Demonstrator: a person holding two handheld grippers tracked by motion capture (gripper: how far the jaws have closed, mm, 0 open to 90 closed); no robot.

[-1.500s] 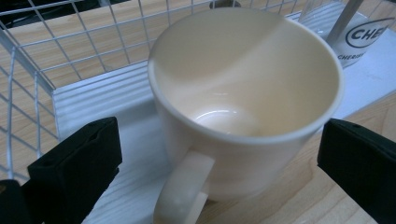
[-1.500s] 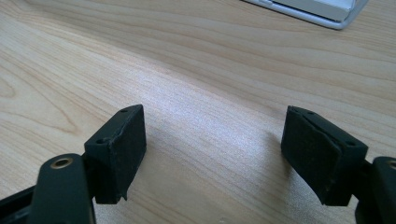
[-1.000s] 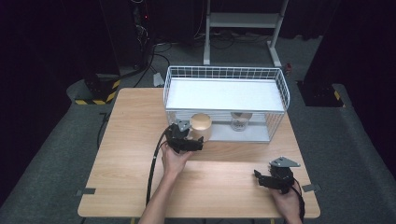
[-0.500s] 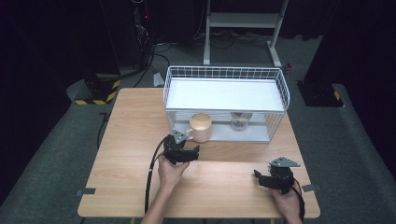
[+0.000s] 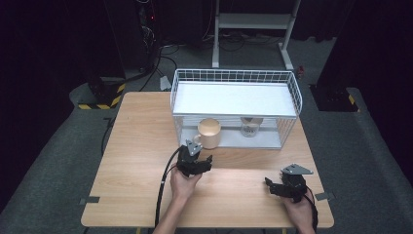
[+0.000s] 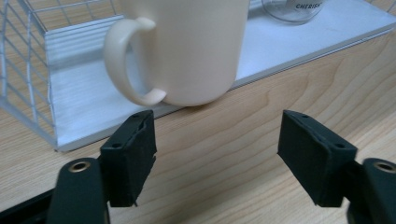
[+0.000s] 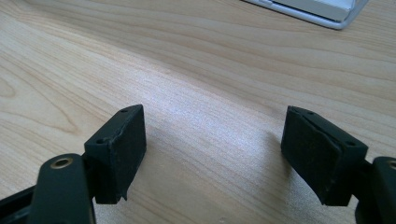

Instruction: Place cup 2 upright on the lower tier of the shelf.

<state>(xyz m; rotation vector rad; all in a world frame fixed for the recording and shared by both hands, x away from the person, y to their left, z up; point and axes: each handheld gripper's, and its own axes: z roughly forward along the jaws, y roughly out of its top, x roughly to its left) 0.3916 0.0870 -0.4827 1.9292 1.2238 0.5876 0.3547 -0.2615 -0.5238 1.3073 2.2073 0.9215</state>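
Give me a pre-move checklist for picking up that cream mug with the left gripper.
1. Left gripper open: ok, jaws wide apart.
2. Cream mug upright on the lower shelf of the white wire rack: ok.
3. Path to mug clear: ok, bare wooden table between.
4. Handle position: ok, on the gripper view's left.
5. Glass jar apart from mug: ok.
6. Right gripper out of the way: ok, open, over bare table.

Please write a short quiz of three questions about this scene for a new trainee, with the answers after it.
1. True or false: the left gripper holds the cream mug.
2. What stands on the lower shelf of the wire rack beside the mug? A) a glass jar B) a plate C) a spoon
3. Fill in: the right gripper is open above the wooden ____.

Key: 1 false, it is open with the mug just beyond its jaws; 2 A; 3 table.
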